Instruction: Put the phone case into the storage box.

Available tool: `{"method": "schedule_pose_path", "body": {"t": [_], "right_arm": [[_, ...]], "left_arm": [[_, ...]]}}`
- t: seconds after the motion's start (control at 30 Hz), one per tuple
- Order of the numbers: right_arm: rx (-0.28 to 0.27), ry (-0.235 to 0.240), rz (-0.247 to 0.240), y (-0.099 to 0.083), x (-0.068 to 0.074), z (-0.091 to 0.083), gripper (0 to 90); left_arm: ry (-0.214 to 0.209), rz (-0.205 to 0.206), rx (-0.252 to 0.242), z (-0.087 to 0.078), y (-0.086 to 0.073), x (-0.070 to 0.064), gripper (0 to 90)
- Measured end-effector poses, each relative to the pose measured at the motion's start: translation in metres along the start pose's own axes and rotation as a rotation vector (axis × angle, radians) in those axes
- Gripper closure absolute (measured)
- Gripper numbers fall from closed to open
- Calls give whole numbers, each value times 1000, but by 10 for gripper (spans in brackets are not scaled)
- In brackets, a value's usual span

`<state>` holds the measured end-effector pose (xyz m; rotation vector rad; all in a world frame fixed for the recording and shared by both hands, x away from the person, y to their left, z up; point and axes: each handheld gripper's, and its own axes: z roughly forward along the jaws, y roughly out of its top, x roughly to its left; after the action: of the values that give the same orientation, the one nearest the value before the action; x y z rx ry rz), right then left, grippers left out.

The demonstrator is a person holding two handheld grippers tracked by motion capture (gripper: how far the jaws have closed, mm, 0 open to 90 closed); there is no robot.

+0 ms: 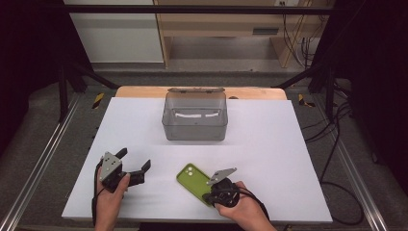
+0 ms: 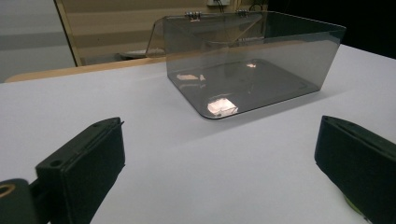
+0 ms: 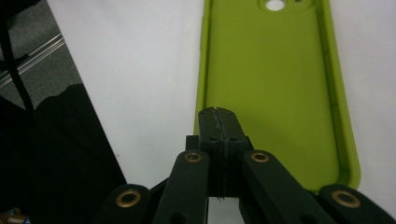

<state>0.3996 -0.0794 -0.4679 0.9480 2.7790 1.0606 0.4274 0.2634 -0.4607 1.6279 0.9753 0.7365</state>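
High view showed the green phone case [image 1: 192, 180] lying flat on the white bench [image 1: 269, 159], nearer the person than the smoky clear box [image 1: 195, 118]. Right hand-held gripper [image 3: 218, 122] hung over the case's near end, jaws pressed together with nothing visibly between them. Left hand-held gripper [image 1: 134, 163], left of the case, stood wide open and empty.

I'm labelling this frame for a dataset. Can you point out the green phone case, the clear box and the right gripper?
green phone case [image 3: 275, 79]: right gripper view, inner face.
clear box [image 1: 195, 126]: high view, front wall.
right gripper [image 3: 218, 116]: right gripper view, closed jaw tips.
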Motion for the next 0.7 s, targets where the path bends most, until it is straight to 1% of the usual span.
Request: {"method": "schedule_pose_path", "body": {"t": [0.2, 0.7], "right_arm": [[-2, 15, 5, 4, 7, 6, 900], [-12, 31, 15, 10, 16, 14, 900]], "left_arm": [[-1, 1, 2, 0, 0, 0, 14], [-1, -2, 3, 0, 0, 1, 15]]}}
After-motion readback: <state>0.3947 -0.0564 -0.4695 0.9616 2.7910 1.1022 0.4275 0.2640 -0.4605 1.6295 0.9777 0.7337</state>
